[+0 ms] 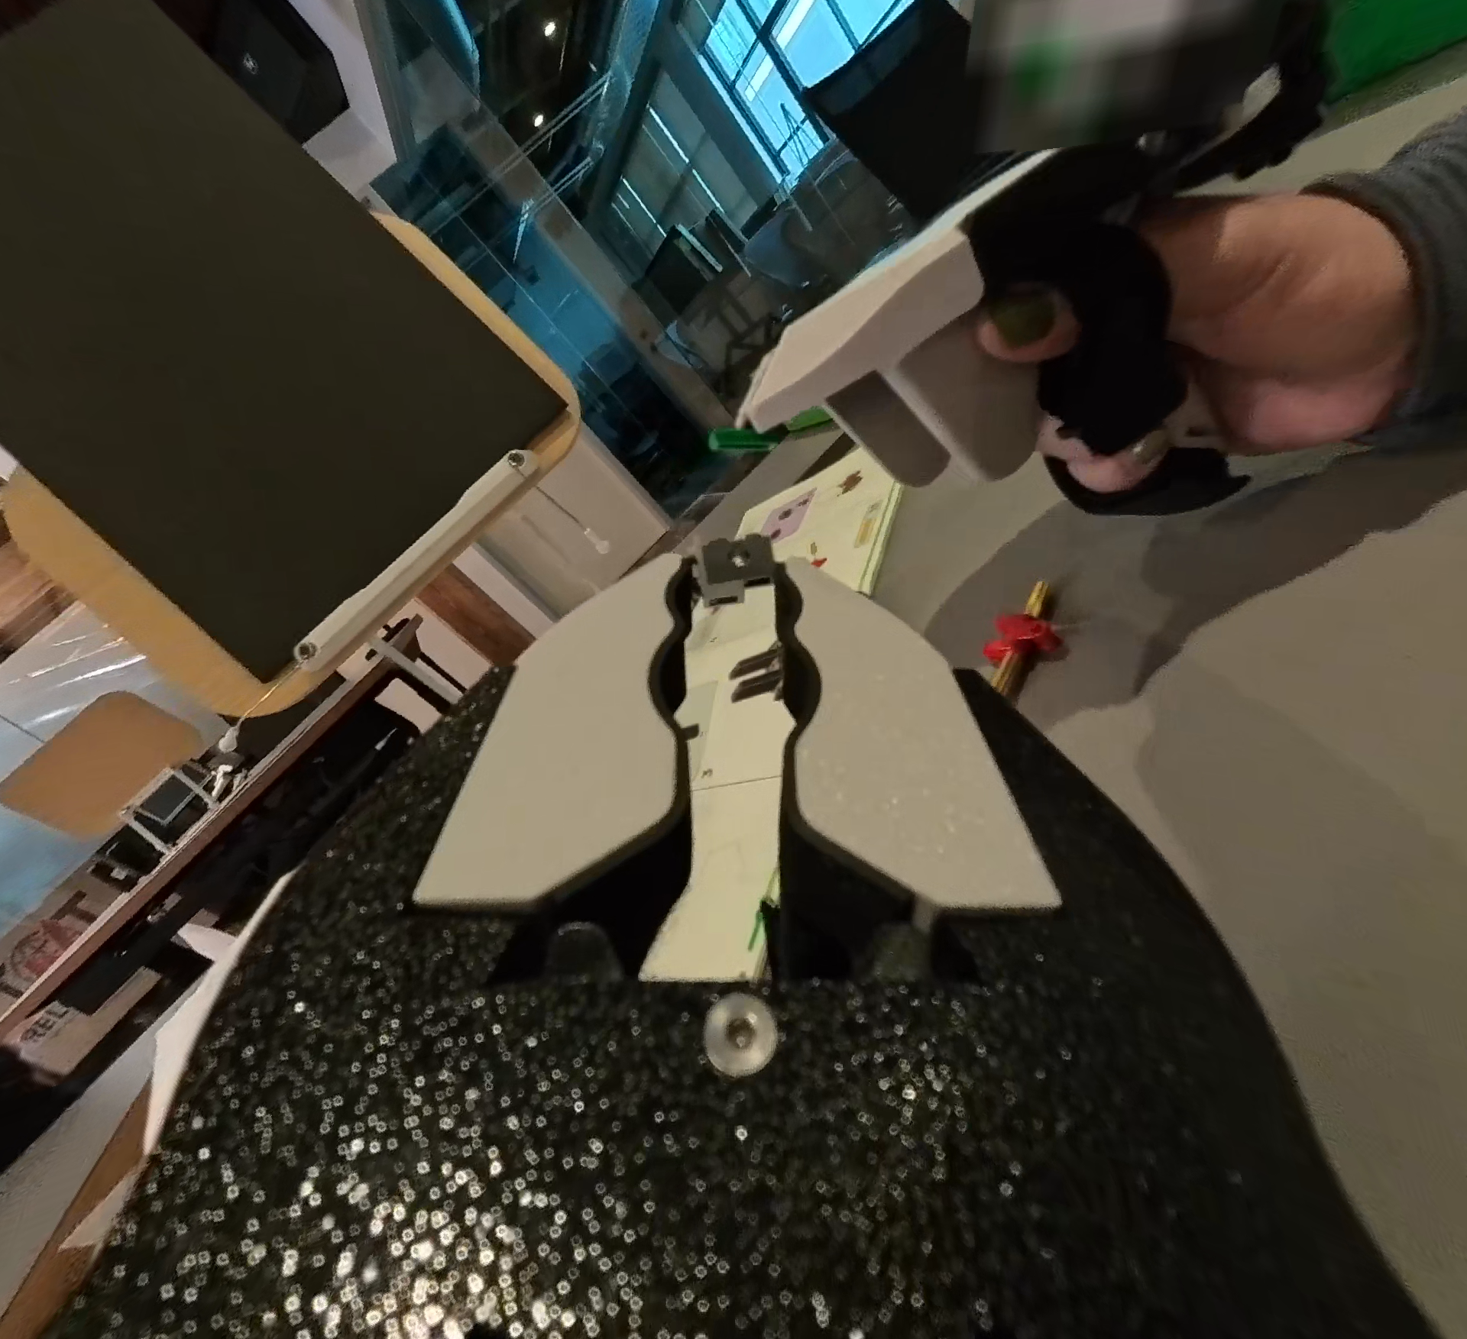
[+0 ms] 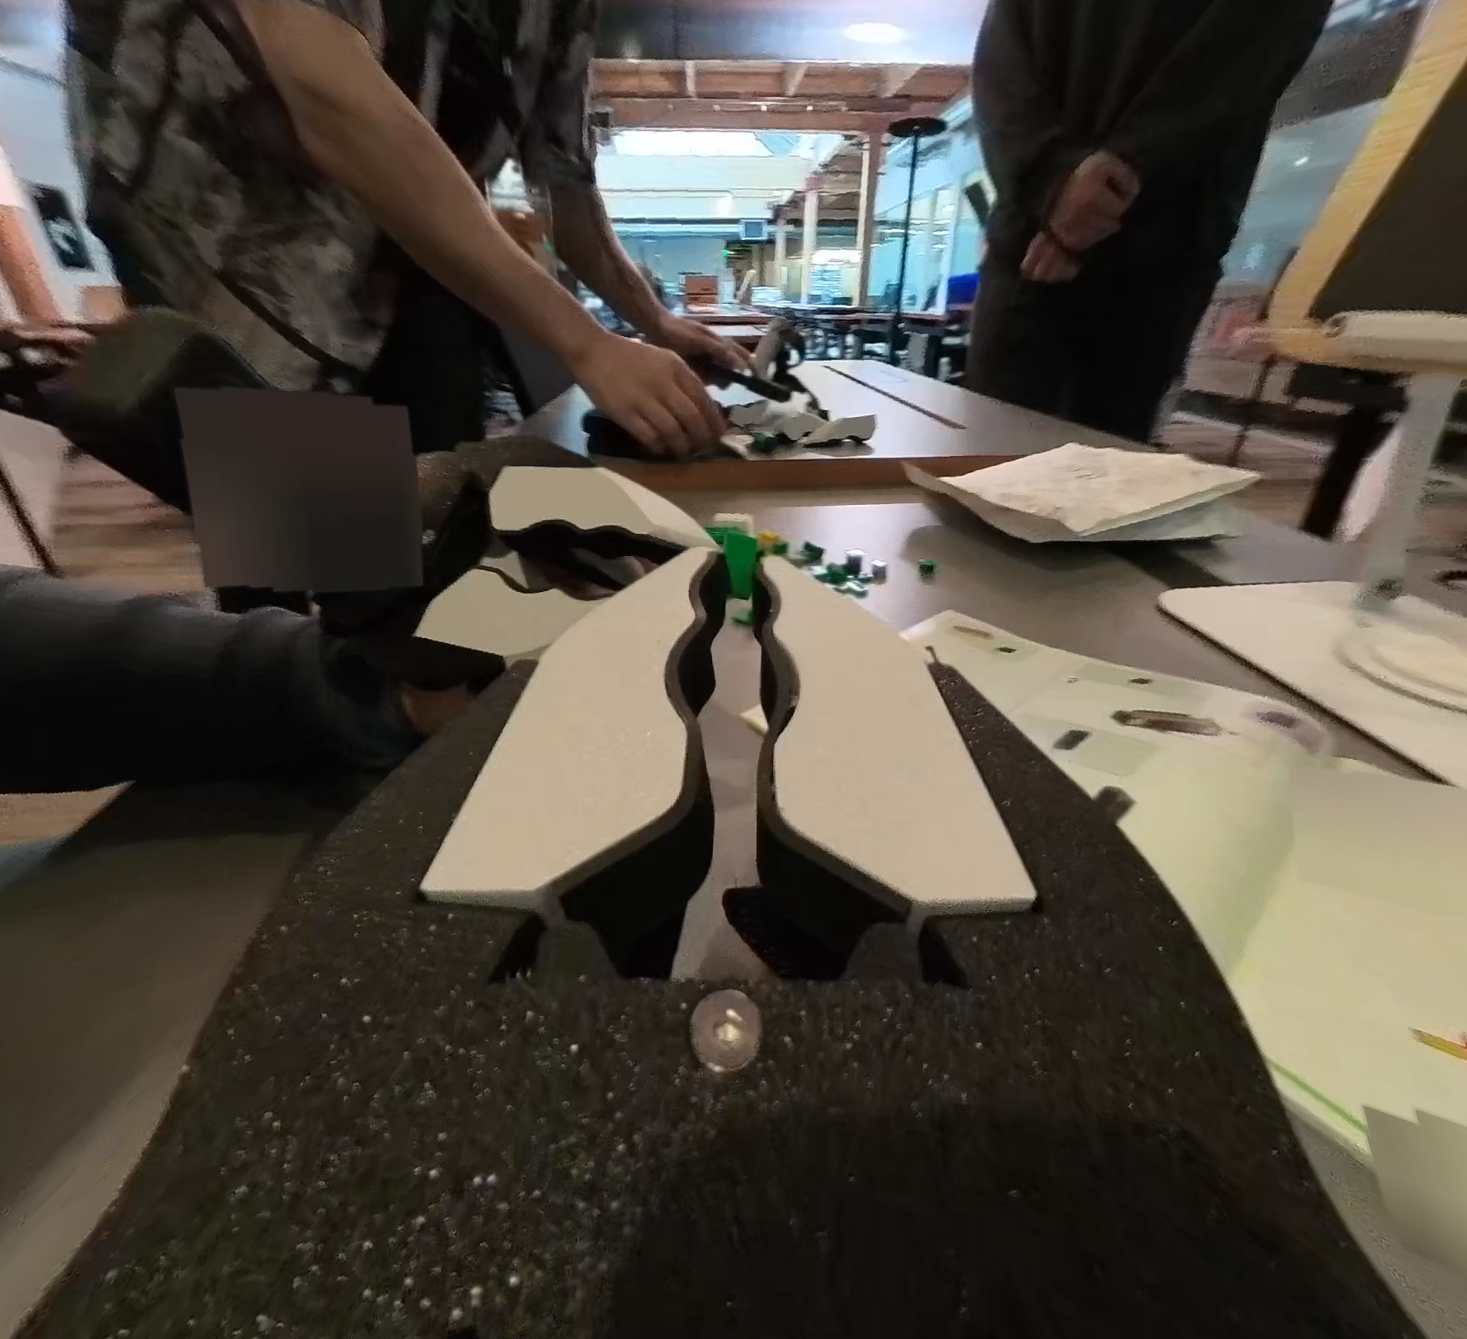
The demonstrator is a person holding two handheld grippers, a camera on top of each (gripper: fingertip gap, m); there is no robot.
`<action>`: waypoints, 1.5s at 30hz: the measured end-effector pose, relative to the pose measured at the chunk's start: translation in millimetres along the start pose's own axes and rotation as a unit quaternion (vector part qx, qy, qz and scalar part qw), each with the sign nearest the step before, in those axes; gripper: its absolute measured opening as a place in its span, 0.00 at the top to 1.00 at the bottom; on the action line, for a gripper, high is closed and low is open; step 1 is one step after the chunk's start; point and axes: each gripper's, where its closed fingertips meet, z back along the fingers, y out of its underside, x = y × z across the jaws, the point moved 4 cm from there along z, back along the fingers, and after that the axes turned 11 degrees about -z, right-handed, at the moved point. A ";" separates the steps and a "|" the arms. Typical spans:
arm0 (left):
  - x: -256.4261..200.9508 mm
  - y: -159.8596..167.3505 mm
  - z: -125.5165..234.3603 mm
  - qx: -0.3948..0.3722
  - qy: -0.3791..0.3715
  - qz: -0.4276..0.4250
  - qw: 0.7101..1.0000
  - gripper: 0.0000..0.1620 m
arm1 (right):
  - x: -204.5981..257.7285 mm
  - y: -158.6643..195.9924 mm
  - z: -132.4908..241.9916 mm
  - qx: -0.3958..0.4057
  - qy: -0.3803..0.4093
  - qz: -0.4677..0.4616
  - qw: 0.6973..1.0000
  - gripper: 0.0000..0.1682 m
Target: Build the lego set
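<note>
My left gripper (image 1: pixel 734 579) is shut on a small dark grey lego piece (image 1: pixel 730 561) at its fingertips, held above the table. My right gripper (image 2: pixel 738 575) is shut on a green lego piece (image 2: pixel 742 559). In the left wrist view the right gripper's grey fingers (image 1: pixel 873 341) are at the upper right, held by a hand (image 1: pixel 1286 325), with the green piece (image 1: pixel 742 438) at their tip. In the right wrist view the left gripper's fingers (image 2: pixel 579 499) lie turned on their side just left of my tips. Loose green, grey and white bricks (image 2: pixel 841 569) lie beyond on the table.
An open instruction booklet (image 2: pixel 1111 729) lies to the right, also in the left wrist view (image 1: pixel 825 531). A red and gold piece (image 1: pixel 1016 634) lies on the grey table. A white paper bag (image 2: pixel 1087 491) and a white stand base (image 2: pixel 1310 634) are at the right. Two people stand at a far table (image 2: pixel 913 420). Left and right tips are no more than a few centimetres apart.
</note>
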 end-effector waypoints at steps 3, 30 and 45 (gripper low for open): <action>0.1 -0.5 1.5 -0.007 0.003 0.001 1.000 0.88 | 0.5 1.0 -0.6 0.014 -0.044 -0.056 0.997 0.97; -7.6 4.7 -2.4 0.018 0.034 -0.007 0.999 0.88 | -4.4 23.2 -10.4 0.068 -0.047 -0.132 0.988 0.97; -8.9 7.0 -3.2 0.029 0.038 -0.008 0.999 0.88 | -7.3 26.6 -10.9 0.073 -0.049 -0.160 0.983 0.97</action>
